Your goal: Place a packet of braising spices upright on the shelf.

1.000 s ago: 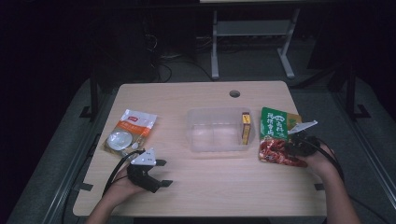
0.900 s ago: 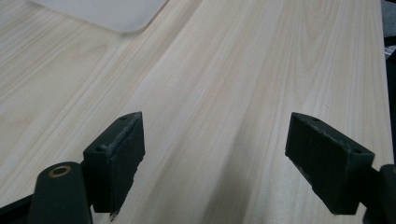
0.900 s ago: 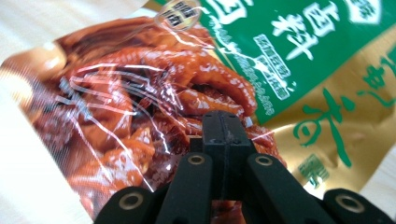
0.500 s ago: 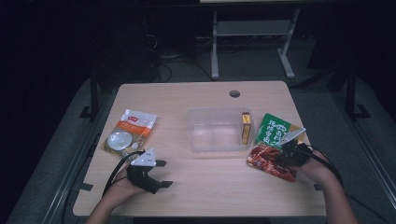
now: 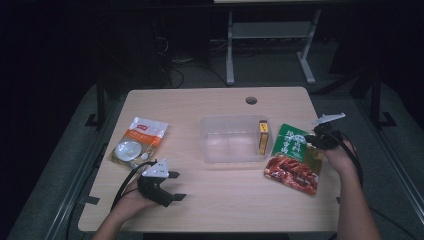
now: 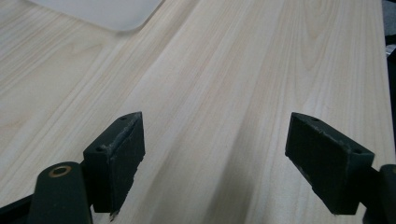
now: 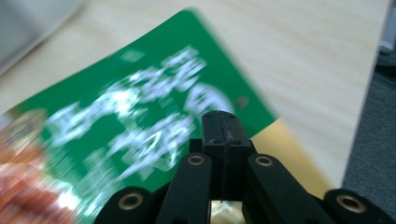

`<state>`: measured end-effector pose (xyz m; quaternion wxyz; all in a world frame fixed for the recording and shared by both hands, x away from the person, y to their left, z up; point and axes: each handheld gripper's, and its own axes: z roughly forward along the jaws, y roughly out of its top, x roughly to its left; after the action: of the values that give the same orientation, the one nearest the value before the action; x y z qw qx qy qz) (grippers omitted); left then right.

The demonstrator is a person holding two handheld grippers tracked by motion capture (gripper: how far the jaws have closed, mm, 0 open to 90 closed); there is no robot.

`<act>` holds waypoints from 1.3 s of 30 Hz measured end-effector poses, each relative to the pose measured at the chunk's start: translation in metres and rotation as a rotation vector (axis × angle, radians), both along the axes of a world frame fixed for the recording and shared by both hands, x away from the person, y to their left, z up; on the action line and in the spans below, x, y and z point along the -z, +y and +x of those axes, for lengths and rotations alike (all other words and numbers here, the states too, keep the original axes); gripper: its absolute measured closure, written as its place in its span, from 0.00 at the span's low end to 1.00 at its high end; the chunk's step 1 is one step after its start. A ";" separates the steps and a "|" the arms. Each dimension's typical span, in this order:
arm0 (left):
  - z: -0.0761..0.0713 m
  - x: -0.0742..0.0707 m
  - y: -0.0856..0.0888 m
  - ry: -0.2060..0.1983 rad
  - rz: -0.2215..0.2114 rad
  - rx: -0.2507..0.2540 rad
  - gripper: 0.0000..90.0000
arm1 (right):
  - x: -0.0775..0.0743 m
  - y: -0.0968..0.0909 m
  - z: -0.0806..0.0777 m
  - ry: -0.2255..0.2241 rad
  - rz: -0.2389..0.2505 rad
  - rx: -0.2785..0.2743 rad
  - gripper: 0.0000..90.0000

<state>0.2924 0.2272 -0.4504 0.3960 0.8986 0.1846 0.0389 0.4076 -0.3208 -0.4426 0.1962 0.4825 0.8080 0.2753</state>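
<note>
While the right gripper (image 5: 316, 141) holds its jaws pressed together on the top edge of the green-and-red food pouch (image 5: 292, 159), the pouch lies near the desk's (image 5: 210, 102) right edge, just beside the clear plastic bin (image 5: 232, 141) and not yet in it. That bin holds one small yellow box (image 5: 262, 137) upright against its right wall. An orange-and-white packet (image 5: 139, 141) waits near the left edge. By the front edge, the left gripper (image 5: 172, 186) rests with jaws apart, empty.
</note>
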 end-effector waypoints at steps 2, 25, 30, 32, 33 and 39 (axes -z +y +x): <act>0.000 0.000 0.000 0.001 -0.005 -0.003 0.22 | 0.002 -0.002 0.012 -0.008 -0.001 0.037 1.00; -0.004 0.000 -0.007 -0.005 0.005 0.010 0.22 | 0.016 0.004 0.031 0.088 -0.062 -0.004 1.00; -0.004 0.000 -0.009 -0.003 0.006 0.017 0.22 | 0.014 0.006 0.019 0.114 -0.077 -0.037 1.00; -0.004 0.000 -0.009 -0.006 0.011 0.026 0.22 | 0.013 0.007 0.014 0.118 -0.089 -0.052 1.00; -0.005 0.000 -0.010 -0.003 0.004 0.022 0.22 | 0.013 0.008 0.012 0.121 -0.092 -0.058 1.00; -0.005 -0.002 -0.008 -0.007 0.003 0.022 0.22 | 0.011 0.014 -0.011 0.142 -0.111 -0.108 1.00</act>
<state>0.2870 0.2187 -0.4488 0.3958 0.9010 0.1734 0.0382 0.3970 -0.3071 -0.4533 0.1500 0.4447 0.8588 0.2054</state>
